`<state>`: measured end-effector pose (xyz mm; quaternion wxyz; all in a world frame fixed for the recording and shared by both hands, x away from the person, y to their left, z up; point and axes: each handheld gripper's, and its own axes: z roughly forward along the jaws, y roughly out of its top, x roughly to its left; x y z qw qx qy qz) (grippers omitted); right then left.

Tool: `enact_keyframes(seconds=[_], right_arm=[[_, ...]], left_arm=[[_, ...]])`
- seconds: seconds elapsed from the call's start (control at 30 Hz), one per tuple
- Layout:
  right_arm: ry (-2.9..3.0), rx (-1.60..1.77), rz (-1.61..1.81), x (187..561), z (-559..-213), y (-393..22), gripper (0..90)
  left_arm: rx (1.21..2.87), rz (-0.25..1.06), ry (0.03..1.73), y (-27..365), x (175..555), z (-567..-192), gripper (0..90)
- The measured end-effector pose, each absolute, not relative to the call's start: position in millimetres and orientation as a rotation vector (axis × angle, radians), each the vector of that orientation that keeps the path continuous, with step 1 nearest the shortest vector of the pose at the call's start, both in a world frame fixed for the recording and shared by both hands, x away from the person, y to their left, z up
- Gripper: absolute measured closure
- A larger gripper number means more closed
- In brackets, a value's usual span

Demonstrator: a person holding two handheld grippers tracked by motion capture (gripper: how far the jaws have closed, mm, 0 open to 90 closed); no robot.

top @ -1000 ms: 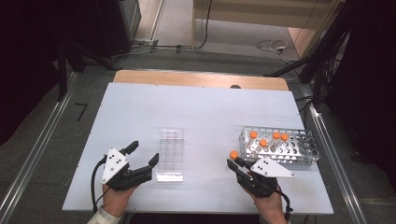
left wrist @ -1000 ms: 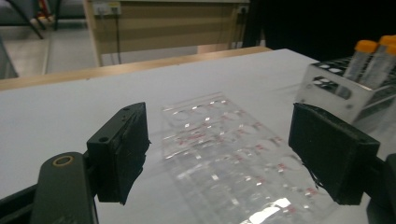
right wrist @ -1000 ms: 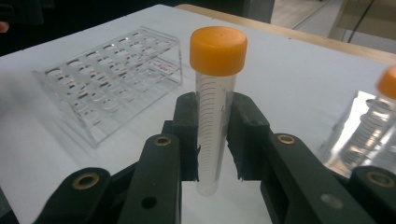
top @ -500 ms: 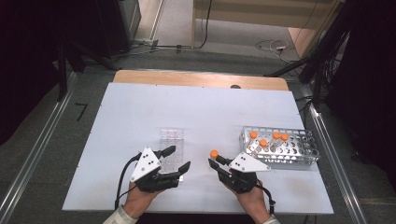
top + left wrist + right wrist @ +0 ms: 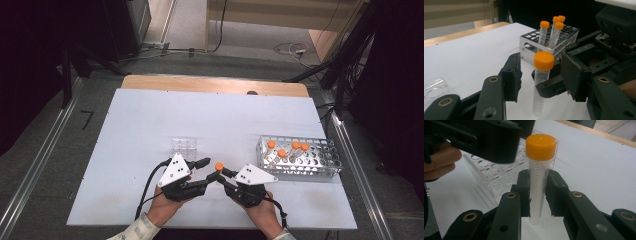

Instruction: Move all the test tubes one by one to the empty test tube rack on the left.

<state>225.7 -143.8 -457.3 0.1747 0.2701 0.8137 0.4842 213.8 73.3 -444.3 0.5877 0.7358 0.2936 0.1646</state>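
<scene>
Near the bench's (image 5: 150, 115) front edge, the right tool (image 5: 220, 175) gripped an upright orange-capped tube (image 5: 537, 182) while the left tool (image 5: 541, 77), jaws just closing, flanked its cap without visibly touching, rack (image 5: 300, 160) toward the right edge.

Each hand is gripping a black tool with a light grey three-cornered plate on top, dotted with small dark holes. The left claw (image 5: 204, 171) and right claw (image 5: 220, 173) are showing jointed black links pinned with brass-coloured rivets, ending in flat, matt black pads (image 5: 512, 75) with roughened edges. A black cable (image 5: 148, 181) is looping back from the left tool, another from the right. Pale patterned sleeves (image 5: 134, 232) are covering both wrists.
</scene>
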Motion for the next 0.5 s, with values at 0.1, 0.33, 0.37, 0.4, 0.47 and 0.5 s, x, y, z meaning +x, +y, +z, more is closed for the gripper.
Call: enact_keyframes(seconds=[0.1, 0.33, 0.37, 0.4, 0.47, 0.5], right_arm=[[2.314, 0.762, 1.383, 224, -457, -142, 71.7], [2.325, 0.762, 1.403, 222, -456, -140, 71.7], [2.326, 0.761, 1.408, 223, -457, -140, 71.8], [2.328, 0.761, 1.406, 223, -457, -140, 71.8], [2.331, 0.762, 1.409, 223, -457, -140, 71.7], [2.330, 0.758, 1.411, 223, -457, -140, 71.8]], left_arm=[[1.722, 0.386, 0.677, 70, 215, -446, 52.9], [1.728, 0.389, 0.669, 65, 215, -447, 58.9], [1.725, 0.393, 0.670, 64, 215, -447, 60.4], [1.724, 0.397, 0.667, 64, 215, -447, 62.1], [1.722, 0.406, 0.661, 63, 214, -447, 64.6], [1.722, 0.410, 0.660, 63, 214, -447, 66.0]])
